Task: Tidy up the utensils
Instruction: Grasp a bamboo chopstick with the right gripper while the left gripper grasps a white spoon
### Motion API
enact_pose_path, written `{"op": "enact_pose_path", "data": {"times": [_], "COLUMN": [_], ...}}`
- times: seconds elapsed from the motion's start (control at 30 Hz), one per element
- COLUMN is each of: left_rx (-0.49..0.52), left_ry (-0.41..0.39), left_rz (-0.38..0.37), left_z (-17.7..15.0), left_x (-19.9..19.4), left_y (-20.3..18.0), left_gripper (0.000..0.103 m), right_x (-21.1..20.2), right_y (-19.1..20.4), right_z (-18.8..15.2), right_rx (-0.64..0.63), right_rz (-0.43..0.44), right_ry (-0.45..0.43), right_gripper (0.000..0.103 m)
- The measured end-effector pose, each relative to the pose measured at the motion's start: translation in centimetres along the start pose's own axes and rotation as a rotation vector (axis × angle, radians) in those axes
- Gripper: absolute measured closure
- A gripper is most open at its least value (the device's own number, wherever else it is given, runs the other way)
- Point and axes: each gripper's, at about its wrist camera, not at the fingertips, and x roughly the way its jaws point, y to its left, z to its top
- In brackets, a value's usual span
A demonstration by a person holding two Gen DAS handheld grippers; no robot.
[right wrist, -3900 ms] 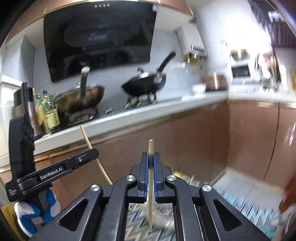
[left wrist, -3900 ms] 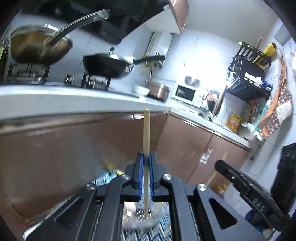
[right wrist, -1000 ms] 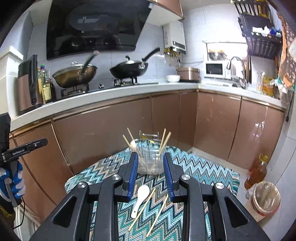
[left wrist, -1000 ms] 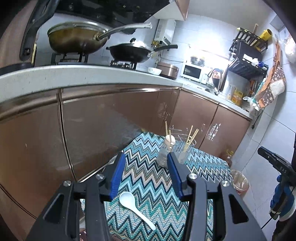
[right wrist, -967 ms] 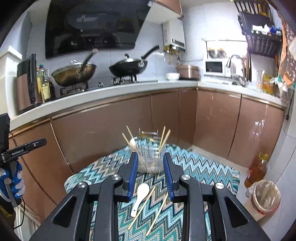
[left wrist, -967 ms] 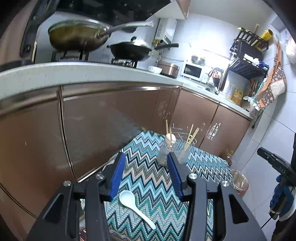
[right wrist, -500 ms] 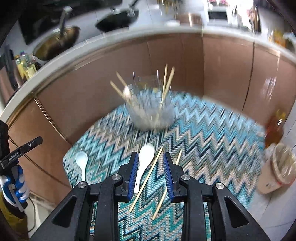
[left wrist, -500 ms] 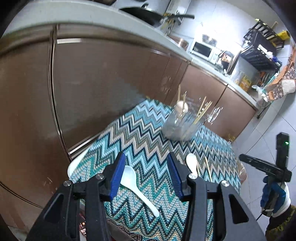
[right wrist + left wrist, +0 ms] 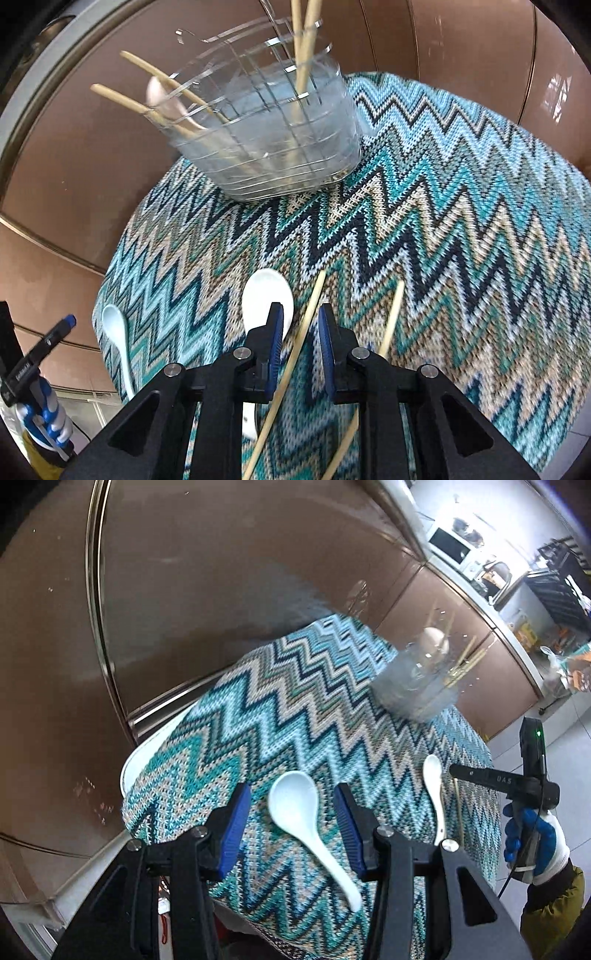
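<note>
Zigzag-patterned cloth (image 9: 424,221) covers the counter before brown cabinets. Left gripper (image 9: 291,812): fingers wide, straddling a white spoon (image 9: 303,819), not touching. Right gripper (image 9: 300,328): fingers narrow, closing around a chopstick (image 9: 308,317).

Both wrist views look steeply down, close over the zigzag-patterned teal cloth surface (image 9: 303,716) (image 9: 443,229), sharing the clear plastic utensil basket (image 9: 417,686) (image 9: 266,147) beyond.

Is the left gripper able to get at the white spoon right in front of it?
Probably yes. The left gripper is open, the white spoon lies between its fingers on the zigzag cloth, and nothing covers it.
</note>
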Motion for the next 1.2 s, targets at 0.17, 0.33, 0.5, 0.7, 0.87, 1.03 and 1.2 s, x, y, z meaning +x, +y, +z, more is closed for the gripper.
{"op": "enact_pose_path", "data": {"times": [0.17,0.33,0.5,0.7,0.87,1.03,1.2], "left_rx": [-0.027,-0.067,-0.072,-0.048,-0.03,-0.034,-0.043], "left_ry": [0.033,0.055,0.08,0.119,0.168,0.194,0.208], "left_rz": [-0.007,-0.028,-0.042,-0.042,-0.022,-0.01,0.003], "left_z": [-0.1,0.1,0.1,-0.3,-0.4,-0.1,0.1], "left_x": [1.1,1.9,3.0,4.3,5.5,6.4,6.8], "left_y": [1.2,2.3,2.2,1.5,1.2,1.1,1.2], "left_gripper": [0.058,0.059,0.059,0.063,0.071,0.08,0.087], "right_x": [2.6,4.2,5.6,7.0,8.0,8.5,7.8], "right_y": [-0.1,0.0,0.8,2.6,3.9,4.1,2.9], "right_z": [1.3,1.9,2.1,2.6,2.6,2.9,2.9], "right_rx": [0.011,0.018,0.007,-0.03,-0.059,-0.062,-0.05], "right_rz": [-0.015,-0.029,-0.043,-0.078,-0.103,-0.105,-0.087], "right_ry": [0.038,0.058,0.072,0.087,0.096,0.102,0.096], "right_gripper": [0.087,0.088,0.089,0.089,0.09,0.093,0.096]}}
